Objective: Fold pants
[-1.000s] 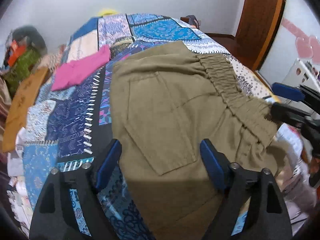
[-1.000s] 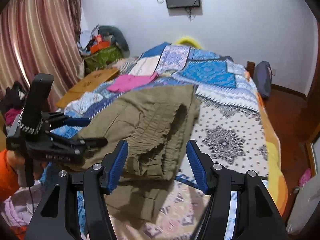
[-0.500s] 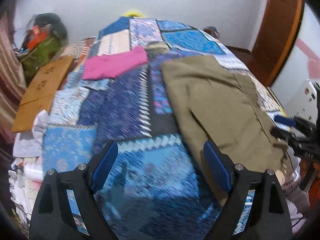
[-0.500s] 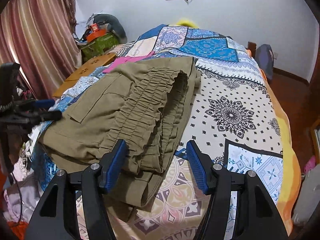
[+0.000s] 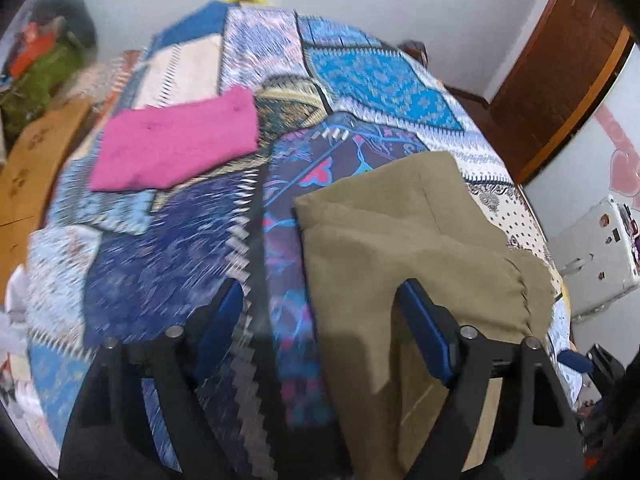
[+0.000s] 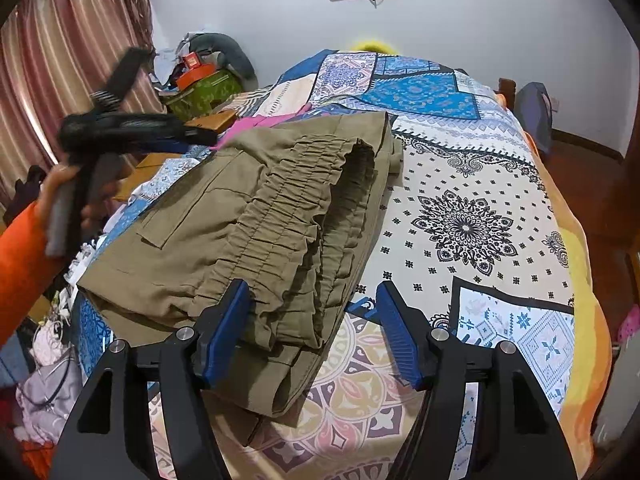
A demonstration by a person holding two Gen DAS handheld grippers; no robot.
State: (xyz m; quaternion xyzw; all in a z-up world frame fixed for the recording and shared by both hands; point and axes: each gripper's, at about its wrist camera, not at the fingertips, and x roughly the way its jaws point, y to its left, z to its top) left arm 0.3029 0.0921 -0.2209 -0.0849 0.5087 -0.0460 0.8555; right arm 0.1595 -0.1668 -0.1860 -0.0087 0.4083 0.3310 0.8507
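The olive pants (image 5: 400,240) lie folded on the patchwork bed, elastic waistband (image 6: 304,216) facing the right wrist view. My left gripper (image 5: 324,332) hovers over the pants' left edge and the bedspread. Its jaws are closing, and the pads touch nothing. In the right wrist view the left gripper (image 6: 132,132) is held up at the far left by a hand in an orange sleeve. My right gripper (image 6: 312,332) straddles the near end of the waistband. Its jaws are opening, and the cloth lies between the pads without being pinched.
A pink cloth (image 5: 176,148) lies further up the bedspread (image 6: 460,220). A wooden board (image 5: 32,168) and a pile of bags (image 6: 204,88) stand beside the bed's left side, before a curtain (image 6: 60,80). A white appliance (image 5: 596,256) stands at the right.
My left gripper swung off the pants toward the bed's left side and now sits at their left edge, raised higher in the right view. My right gripper sank closer to the waistband.
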